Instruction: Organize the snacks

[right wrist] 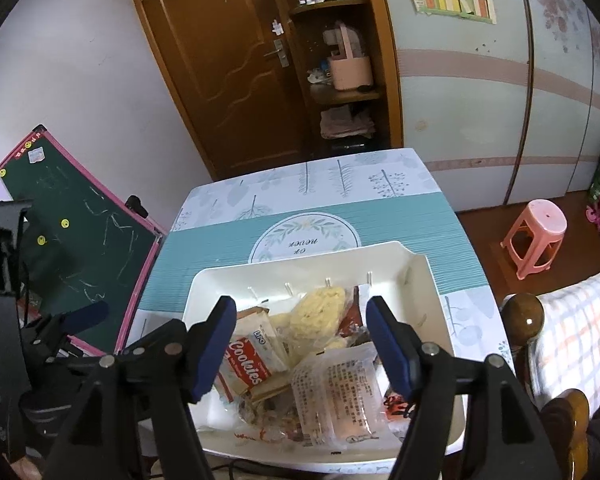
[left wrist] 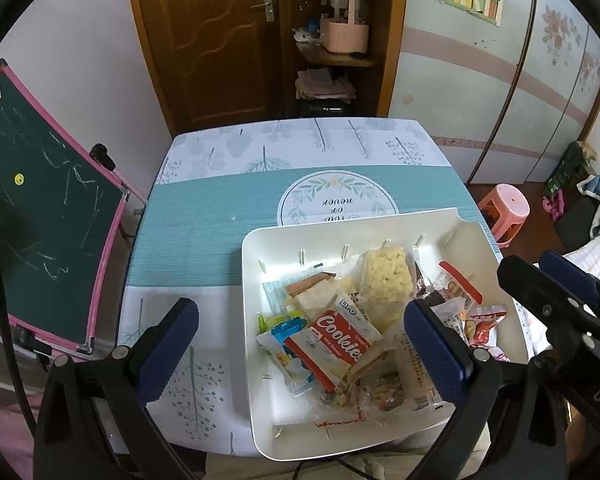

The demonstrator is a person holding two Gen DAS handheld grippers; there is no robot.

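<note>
A white tray sits at the near right part of the desk, which wears a teal and white leaf-print cloth. The tray holds a loose heap of wrapped snacks: a red and white Cookies packet near the middle, a pale yellow puffed-rice bar behind it, a clear printed packet toward the near edge, wafer pieces, and red-wrapped sweets at the right side. The left gripper hangs over the tray's left half with its jaws wide apart, holding nothing. The right gripper hovers above the heap, jaws spread and empty. A green chalkboard stands left of the desk; a pink stool is on the floor to the right.
</note>
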